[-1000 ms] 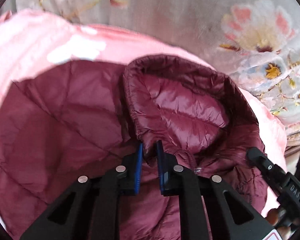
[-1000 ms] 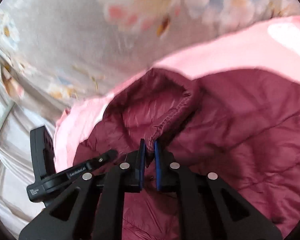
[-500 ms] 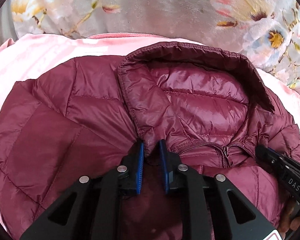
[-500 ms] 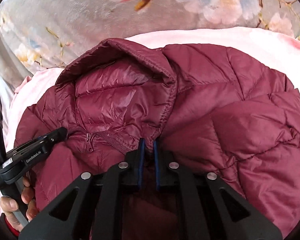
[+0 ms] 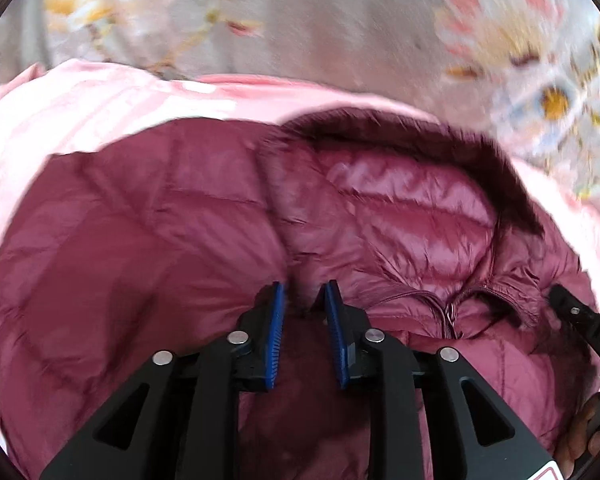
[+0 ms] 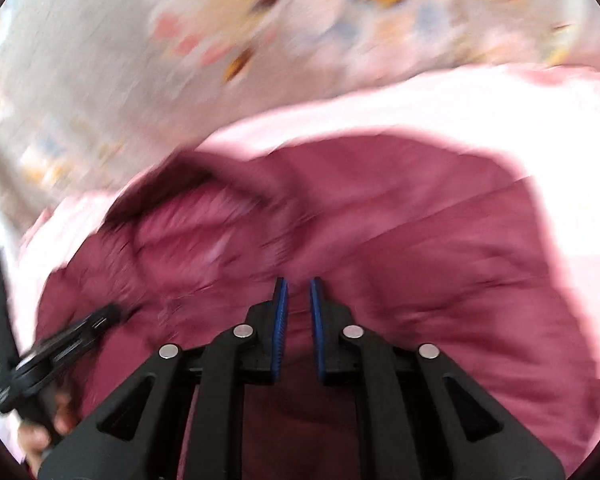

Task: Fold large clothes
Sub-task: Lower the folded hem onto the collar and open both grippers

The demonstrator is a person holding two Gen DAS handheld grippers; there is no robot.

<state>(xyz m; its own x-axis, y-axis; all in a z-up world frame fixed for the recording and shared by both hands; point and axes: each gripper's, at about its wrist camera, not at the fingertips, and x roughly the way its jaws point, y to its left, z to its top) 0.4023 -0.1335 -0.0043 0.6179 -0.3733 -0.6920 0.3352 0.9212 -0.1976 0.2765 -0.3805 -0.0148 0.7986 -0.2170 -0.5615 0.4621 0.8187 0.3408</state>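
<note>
A dark red quilted jacket [image 5: 400, 216] lies front up on a pink blanket [image 5: 80, 112], collar standing and zip [image 5: 448, 312] partly undone. My left gripper [image 5: 305, 292] is at the collar's left base. Its jaws are opening, and a fold of fabric sits loosely between the blue pads. In the right wrist view the jacket [image 6: 420, 240] is blurred. My right gripper [image 6: 298, 286] is at the collar's right base, its jaws just starting to open while the narrow gap is still filled with jacket fabric.
A grey floral cloth [image 5: 340, 20] lies behind the pink blanket [image 6: 380, 108]. The other gripper's black body [image 5: 580, 320] and a hand [image 5: 584, 432] show at the right edge. The left one's body [image 6: 60, 344] shows at the lower left in the right wrist view.
The jacket has come down and spread flat on the pink blanket. The left jaws have widened. Both views have swung and are now blurred, the right one most.
</note>
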